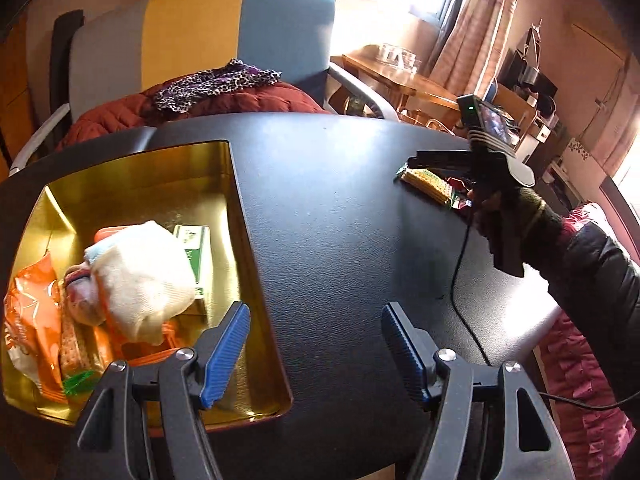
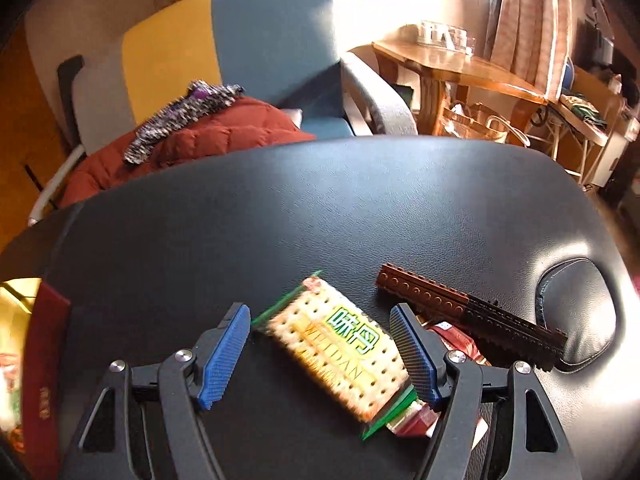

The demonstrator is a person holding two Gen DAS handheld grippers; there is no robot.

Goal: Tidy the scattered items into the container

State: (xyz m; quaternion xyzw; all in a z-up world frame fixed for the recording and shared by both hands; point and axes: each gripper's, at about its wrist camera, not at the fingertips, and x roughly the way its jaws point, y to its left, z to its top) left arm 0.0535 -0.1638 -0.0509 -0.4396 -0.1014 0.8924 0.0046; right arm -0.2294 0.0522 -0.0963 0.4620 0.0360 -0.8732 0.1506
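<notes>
A gold tin container [image 1: 236, 216] sits on the left of the black table and holds an orange snack bag [image 1: 30, 312], a white wrapped bundle [image 1: 148, 276] and a green-and-white box [image 1: 198, 248]. My left gripper [image 1: 316, 354] is open and empty, just right of the tin's near corner. My right gripper [image 2: 320, 354] is open, its jaws on either side of a cracker packet [image 2: 340, 348] lying on the table. A brown and black brick bar [image 2: 472, 316] and red packets [image 2: 456, 338] lie beside it. The right gripper also shows in the left wrist view [image 1: 480, 168].
The black padded table [image 2: 320, 208] has a round recess [image 2: 576, 312] at the right. A dark red lid or box edge [image 2: 44, 368] stands at the tin's side. An armchair [image 1: 240, 40] with a red jacket stands behind. A cable [image 1: 460, 280] trails across the table.
</notes>
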